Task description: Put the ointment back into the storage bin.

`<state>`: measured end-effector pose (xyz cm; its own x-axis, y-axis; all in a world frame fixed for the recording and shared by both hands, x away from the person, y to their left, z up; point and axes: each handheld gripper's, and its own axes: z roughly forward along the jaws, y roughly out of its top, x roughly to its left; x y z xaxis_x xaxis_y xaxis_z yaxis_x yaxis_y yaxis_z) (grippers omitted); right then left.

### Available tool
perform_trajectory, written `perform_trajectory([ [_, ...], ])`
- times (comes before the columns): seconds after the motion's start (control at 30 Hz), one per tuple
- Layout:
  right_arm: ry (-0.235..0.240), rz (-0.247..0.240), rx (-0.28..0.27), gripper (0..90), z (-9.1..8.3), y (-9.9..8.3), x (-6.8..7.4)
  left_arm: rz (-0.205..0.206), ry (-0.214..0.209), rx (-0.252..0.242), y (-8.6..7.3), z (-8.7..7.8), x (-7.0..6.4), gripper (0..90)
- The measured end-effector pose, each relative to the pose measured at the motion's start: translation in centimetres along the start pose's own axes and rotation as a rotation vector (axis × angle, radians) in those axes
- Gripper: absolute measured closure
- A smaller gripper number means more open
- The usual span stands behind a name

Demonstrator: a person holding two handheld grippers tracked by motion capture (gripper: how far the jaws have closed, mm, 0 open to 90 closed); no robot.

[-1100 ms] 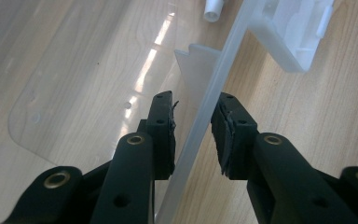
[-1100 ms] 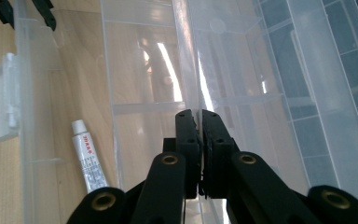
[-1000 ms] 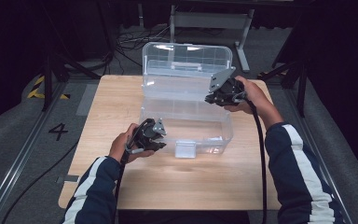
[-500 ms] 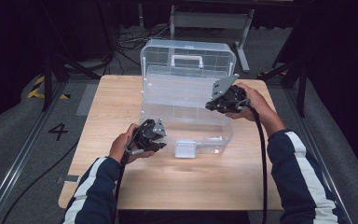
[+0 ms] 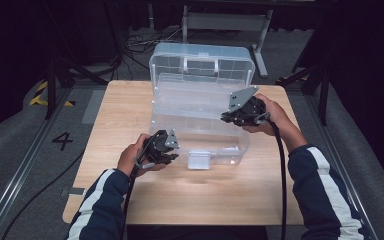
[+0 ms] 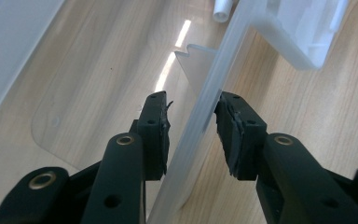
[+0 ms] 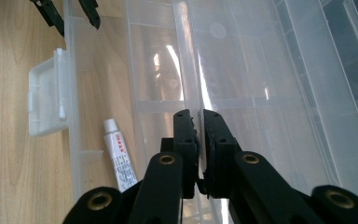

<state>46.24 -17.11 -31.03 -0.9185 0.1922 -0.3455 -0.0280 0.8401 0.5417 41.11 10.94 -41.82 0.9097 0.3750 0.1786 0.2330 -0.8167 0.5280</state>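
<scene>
Ideally the right gripper (image 7: pixel 199 122), clenched on the inner tray (image 7: pixel 186 70), lifts it level while the left gripper (image 6: pixel 191 126), released astride the storage box's front wall (image 6: pixel 205 116), clamps to steady it.

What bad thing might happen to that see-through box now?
1. The right gripper pinches only a thin edge of the inner tray; it might slip and drop.
2. The left gripper straddles the clear plastic box's front wall with jaws apart, so the box could slide.
3. The small white tube could roll if the box tips.
</scene>
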Motion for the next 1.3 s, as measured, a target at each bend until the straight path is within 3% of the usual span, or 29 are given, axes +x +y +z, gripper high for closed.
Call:
perform_trajectory([
  [0.13, 0.003, 0.008, -0.017, 85.6, 0.0, -0.2, 0.2, -0.017, -0.002, -0.029, -0.2, -0.2, 0.0, 64.5],
  [0.2, 0.009, 0.016, -0.03, 85.5, 0.0, -0.5, 0.2, -0.036, 0.01, -0.065, -0.4, -0.7, 0.0, 58.2],
  [0.33, 0.01, 0.019, -0.036, 85.5, 0.0, -0.6, 0.3, -0.043, -0.003, -0.104, -0.6, -1.4, -0.1, 57.2],
  [0.37, 0.009, 0.02, -0.04, 85.5, 0.0, -0.6, 0.4, -0.056, 0.001, -0.116, -0.7, -1.7, -0.2, 52.6],
  [0.7, -0.001, 0.029, -0.058, 84.5, 0.1, -1.0, 0.8, -0.122, 0.005, -0.22, -2.2, -4.5, -0.4, 51.1],
  [0.87, -0.004, 0.031, -0.063, 84.4, 0.0, -1.1, 0.8, -0.146, 0.028, -0.241, -3.3, -5.6, -0.2, 56.4],
  [0.97, -0.01, 0.027, -0.058, 84.0, 0.1, -1.0, 0.9, -0.155, 0.047, -0.231, -4.2, -6.2, 0.4, 69.1],
  [1.0, -0.013, 0.025, -0.057, 83.8, 0.1, -1.0, 0.9, -0.158, 0.073, -0.212, -4.6, -6.2, 0.7, 71.9],
  [1.13, -0.021, 0.024, -0.053, 83.5, 0.1, -1.0, 1.1, -0.231, 0.087, -0.241, -5.9, -6.5, 2.3, 85.1],
  [1.23, -0.024, 0.023, -0.054, 83.3, 0.1, -1.0, 1.2, -0.281, 0.086, -0.275, -6.7, -6.7, 3.4, 89.1],
  [1.3, -0.025, 0.019, -0.055, 83.3, 0.1, -1.0, 1.2, -0.293, 0.112, -0.274, -6.9, -6.8, 3.9, 89.9],
])
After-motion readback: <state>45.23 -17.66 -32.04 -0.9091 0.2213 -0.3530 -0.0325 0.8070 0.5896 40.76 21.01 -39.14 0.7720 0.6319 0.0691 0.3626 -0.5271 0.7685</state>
